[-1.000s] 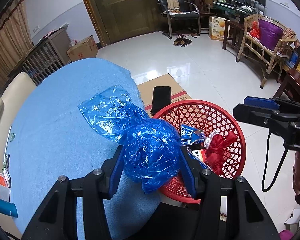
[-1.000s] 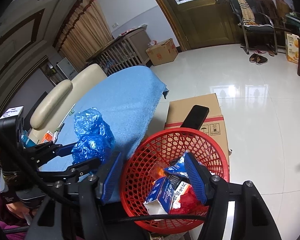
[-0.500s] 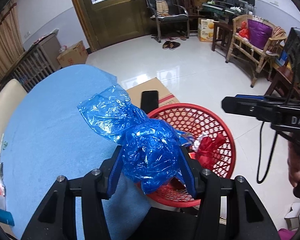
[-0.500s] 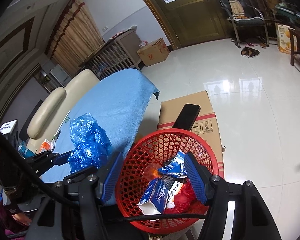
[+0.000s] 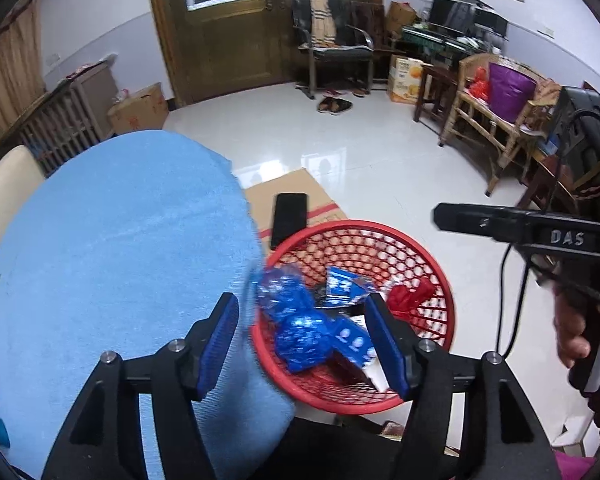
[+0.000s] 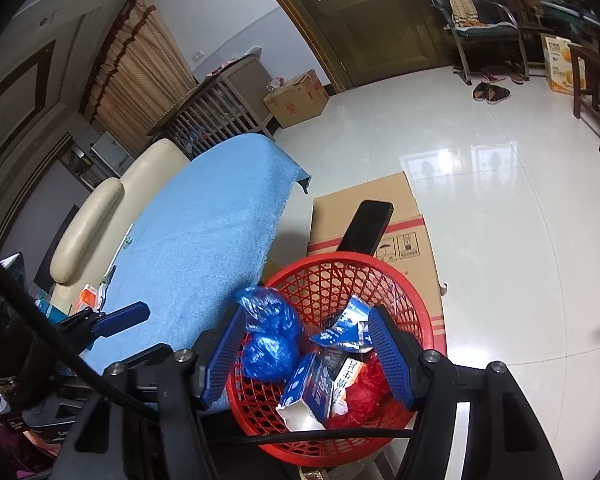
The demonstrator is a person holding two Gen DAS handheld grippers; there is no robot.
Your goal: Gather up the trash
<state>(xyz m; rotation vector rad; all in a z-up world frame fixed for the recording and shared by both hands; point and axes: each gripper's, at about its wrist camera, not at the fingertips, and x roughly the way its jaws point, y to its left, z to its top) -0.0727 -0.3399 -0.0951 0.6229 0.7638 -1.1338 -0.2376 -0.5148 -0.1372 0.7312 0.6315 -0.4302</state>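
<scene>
A crumpled blue plastic bag (image 5: 296,320) lies inside the red mesh basket (image 5: 384,236) at its left side; it also shows in the right wrist view (image 6: 270,340). The basket (image 6: 416,300) also holds blue and white cartons (image 6: 316,376) and a red wrapper (image 6: 364,388). My left gripper (image 5: 304,336) is open and empty above the basket's left rim. My right gripper (image 6: 308,348) is open and empty over the basket; it appears at the right of the left wrist view (image 5: 480,220).
A blue cloth (image 5: 112,260) covers the table left of the basket. A cardboard box (image 6: 372,216) with a black phone (image 6: 368,228) on it sits behind the basket. Small packets (image 6: 90,294) lie near the cloth's left edge. Chairs and furniture stand far off.
My left gripper has opened and let go of the blue bag, which has dropped into the red basket. The right gripper stays open over the basket.
</scene>
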